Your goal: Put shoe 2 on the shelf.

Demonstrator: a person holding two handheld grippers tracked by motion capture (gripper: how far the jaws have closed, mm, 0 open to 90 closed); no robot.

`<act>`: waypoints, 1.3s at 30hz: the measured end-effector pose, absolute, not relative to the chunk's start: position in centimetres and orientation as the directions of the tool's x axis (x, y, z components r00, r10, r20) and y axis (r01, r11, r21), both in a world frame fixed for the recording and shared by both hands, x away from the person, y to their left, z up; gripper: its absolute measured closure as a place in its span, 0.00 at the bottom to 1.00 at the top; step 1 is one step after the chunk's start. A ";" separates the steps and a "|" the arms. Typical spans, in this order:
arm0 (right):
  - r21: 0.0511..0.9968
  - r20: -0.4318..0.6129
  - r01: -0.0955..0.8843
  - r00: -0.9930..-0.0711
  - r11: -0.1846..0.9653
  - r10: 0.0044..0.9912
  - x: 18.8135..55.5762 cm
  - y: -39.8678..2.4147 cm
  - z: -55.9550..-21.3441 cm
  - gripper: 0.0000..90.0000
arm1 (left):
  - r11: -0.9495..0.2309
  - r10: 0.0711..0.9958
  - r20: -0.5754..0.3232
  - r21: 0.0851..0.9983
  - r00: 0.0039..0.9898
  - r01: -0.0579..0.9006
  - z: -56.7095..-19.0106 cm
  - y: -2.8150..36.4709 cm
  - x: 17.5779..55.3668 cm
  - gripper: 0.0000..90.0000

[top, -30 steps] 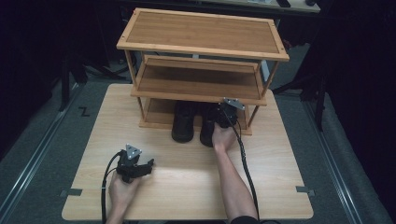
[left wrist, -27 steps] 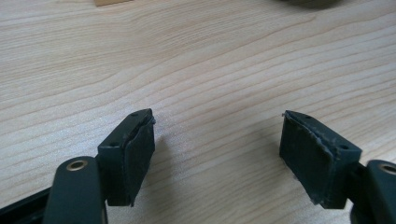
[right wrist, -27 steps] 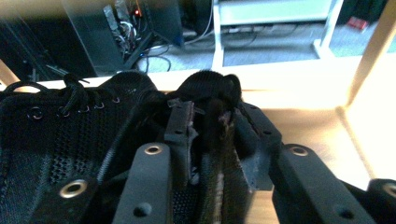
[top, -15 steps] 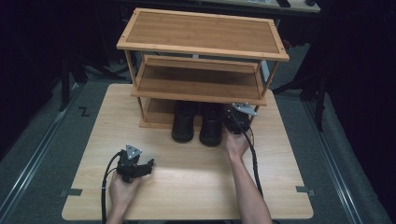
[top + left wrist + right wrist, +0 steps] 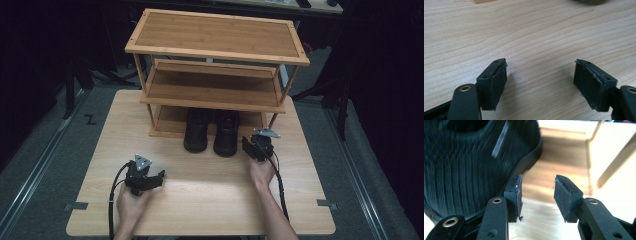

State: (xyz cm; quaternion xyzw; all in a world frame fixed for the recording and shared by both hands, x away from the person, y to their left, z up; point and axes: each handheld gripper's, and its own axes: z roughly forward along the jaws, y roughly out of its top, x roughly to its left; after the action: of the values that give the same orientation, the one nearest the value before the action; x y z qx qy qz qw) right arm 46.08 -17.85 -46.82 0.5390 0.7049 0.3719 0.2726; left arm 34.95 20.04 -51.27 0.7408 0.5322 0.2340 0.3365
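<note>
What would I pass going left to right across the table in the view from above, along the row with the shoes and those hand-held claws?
Left claw → left black shoe → right black shoe → right claw, its jaws apart just beside that shoe.

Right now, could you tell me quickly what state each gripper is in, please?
Left gripper: open, holding nothing, over the bare table.
Right gripper: open, holding nothing, just beside the right black shoe.
</note>
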 end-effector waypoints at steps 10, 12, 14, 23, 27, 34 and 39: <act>0.825 0.042 0.545 -0.323 0.150 0.946 47.0 -14.7 -47.0 0.65 | -0.206 0.946 -0.012 0.748 0.323 0.631 -51.3 20.0 35.0 0.30; 0.822 0.033 0.547 -0.323 0.159 0.946 47.1 -14.4 -46.9 0.65 | -0.207 0.946 -0.012 0.748 0.323 0.631 -51.3 20.0 35.0 0.30; 0.821 0.024 0.546 -0.323 0.166 0.946 47.0 -14.4 -46.7 0.62 | -0.206 0.946 -0.012 0.748 0.323 0.631 -51.3 20.0 35.0 0.30; 0.822 0.041 0.546 -0.341 0.162 0.939 45.3 -17.5 -46.6 0.58 | -0.211 0.945 -0.009 0.748 0.327 0.630 -51.3 20.0 35.0 0.30; 0.836 0.045 0.526 -0.349 0.156 0.936 43.8 -19.3 -46.4 0.56 | -0.213 0.944 -0.009 0.746 0.331 0.630 -51.3 20.0 35.0 0.27; 0.838 0.039 0.519 -0.364 0.168 0.931 41.1 -22.1 -46.7 0.55 | -0.213 0.944 -0.009 0.747 0.331 0.630 -51.3 20.0 35.0 0.27; 0.823 0.022 0.536 -0.356 0.186 0.934 39.2 -24.1 -48.1 0.54 | -0.215 0.943 -0.009 0.746 0.332 0.631 -51.3 20.0 35.0 0.27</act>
State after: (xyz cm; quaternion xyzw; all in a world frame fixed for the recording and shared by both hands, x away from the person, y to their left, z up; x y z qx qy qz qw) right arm 39.24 -24.12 -48.09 0.5063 0.7261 0.3885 0.2560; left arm 34.96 20.00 -51.29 0.7437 0.5291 0.2331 0.3356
